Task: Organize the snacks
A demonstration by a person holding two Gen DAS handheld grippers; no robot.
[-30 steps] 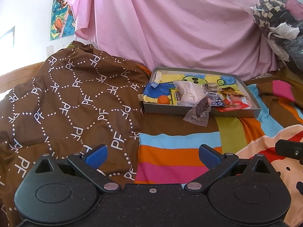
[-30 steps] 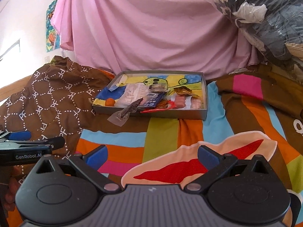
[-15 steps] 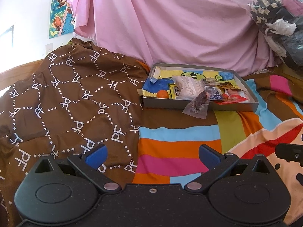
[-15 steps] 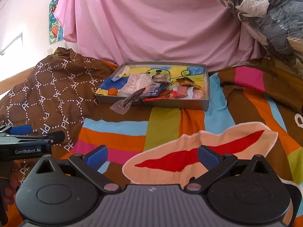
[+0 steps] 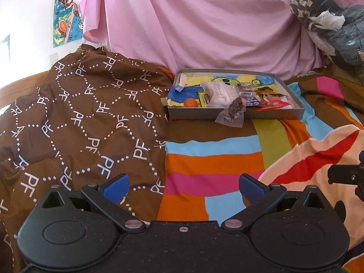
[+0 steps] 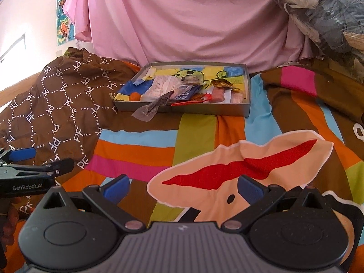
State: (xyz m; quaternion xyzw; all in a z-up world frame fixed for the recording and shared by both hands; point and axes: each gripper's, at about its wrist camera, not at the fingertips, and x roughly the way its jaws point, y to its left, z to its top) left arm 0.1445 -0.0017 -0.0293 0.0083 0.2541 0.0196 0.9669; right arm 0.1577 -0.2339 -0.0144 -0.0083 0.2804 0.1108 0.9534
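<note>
Far ahead of both tongs, a flat grey box [image 5: 235, 113] sits on the bed, well apart from them. It holds the snacks in a heap: a small orange ball [image 5: 190, 102], a white crinkly packet [image 5: 219, 93], a blue packet [image 5: 250, 97] and some red and orange wrappers [image 5: 273, 101]. One clear packet with a dark brown snack [image 5: 232, 112] hangs over the front wall of the box, half in and half out, and its end touches the bed cover. The left tongs [image 5: 183, 185] hang low over the bed, with the two blue tips wide apart and nothing between them. Under them is a striped bed cover [image 5: 211, 161] in blue, orange and pink. To their left lies a brown blanket [image 5: 79, 113] with white letters on it. The right tongs [image 6: 183, 186] are wide open too and hold nothing. They hang over a peach and red shape [image 6: 238, 170] on the cover. The left tongs also show at the left edge of the right camera view, with a hand [image 6: 10, 218] under them. A pink sheet [image 6: 186, 20] hangs behind the box.
</note>
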